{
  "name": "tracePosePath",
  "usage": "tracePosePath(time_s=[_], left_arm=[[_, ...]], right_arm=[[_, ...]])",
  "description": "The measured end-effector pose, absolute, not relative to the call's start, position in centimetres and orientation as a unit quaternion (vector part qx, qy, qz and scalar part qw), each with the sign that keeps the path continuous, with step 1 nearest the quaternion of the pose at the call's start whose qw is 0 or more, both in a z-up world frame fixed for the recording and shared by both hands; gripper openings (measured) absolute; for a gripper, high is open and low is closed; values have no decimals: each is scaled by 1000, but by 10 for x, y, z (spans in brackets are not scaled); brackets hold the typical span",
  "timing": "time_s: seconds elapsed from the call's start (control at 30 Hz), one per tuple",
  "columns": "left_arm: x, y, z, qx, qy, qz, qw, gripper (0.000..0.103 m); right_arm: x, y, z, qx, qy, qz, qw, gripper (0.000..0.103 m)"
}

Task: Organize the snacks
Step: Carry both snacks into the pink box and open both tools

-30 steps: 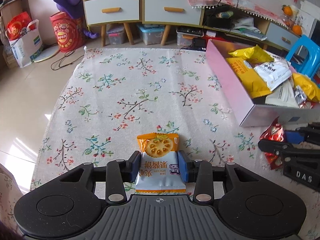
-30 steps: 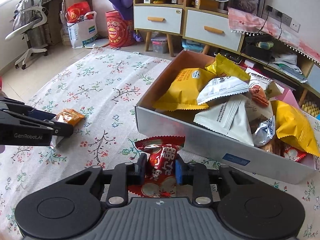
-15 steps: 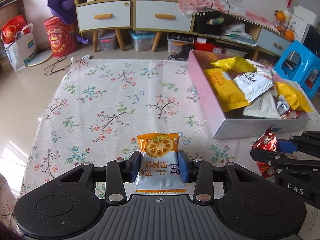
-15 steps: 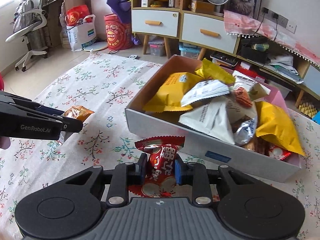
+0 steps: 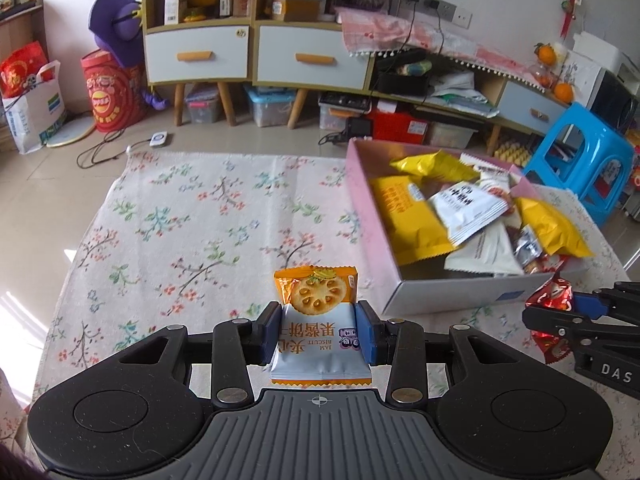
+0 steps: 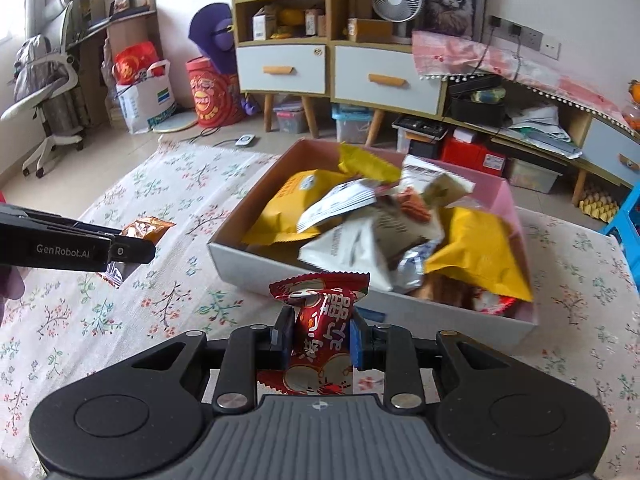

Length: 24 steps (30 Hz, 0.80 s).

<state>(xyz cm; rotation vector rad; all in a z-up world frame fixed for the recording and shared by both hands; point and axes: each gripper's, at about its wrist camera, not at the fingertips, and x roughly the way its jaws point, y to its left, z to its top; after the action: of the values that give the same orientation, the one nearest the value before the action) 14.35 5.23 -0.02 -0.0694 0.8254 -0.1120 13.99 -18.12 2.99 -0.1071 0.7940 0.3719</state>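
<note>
My left gripper (image 5: pixel 319 334) is shut on a jam biscuit packet (image 5: pixel 318 320), orange at the top and pale blue below, held above the floral cloth. My right gripper (image 6: pixel 320 336) is shut on a red snack packet (image 6: pixel 320 328), just short of the near wall of the snack box (image 6: pixel 280 266). That box (image 5: pixel 372 232) is pink and grey and holds several yellow and white bags. In the left wrist view the right gripper (image 5: pixel 576 316) shows at the right edge with its red packet (image 5: pixel 550 304). The right wrist view has the left gripper (image 6: pixel 120 250) with the biscuit packet (image 6: pixel 146 230) at its left side.
A floral cloth (image 5: pixel 200 232) covers the surface around the box. Beyond it stand a drawer cabinet (image 5: pixel 256 56), storage bins, a red drum (image 5: pixel 112 92) and a blue plastic stool (image 5: pixel 580 160). An office chair (image 6: pixel 48 92) stands at far left in the right wrist view.
Both grippers have risen and drawn back with their packets still held, so the box and cloth look smaller and farther. The box has shifted toward the middle of both views.
</note>
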Motion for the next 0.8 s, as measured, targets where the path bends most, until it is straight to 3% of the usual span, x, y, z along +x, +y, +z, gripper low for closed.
tracePosePath(time_s=[0.8], left_arm=[[177, -19, 10, -56, 355, -99, 928, 37]], right_arm=[[176, -232, 49, 57, 351, 120, 927, 15]])
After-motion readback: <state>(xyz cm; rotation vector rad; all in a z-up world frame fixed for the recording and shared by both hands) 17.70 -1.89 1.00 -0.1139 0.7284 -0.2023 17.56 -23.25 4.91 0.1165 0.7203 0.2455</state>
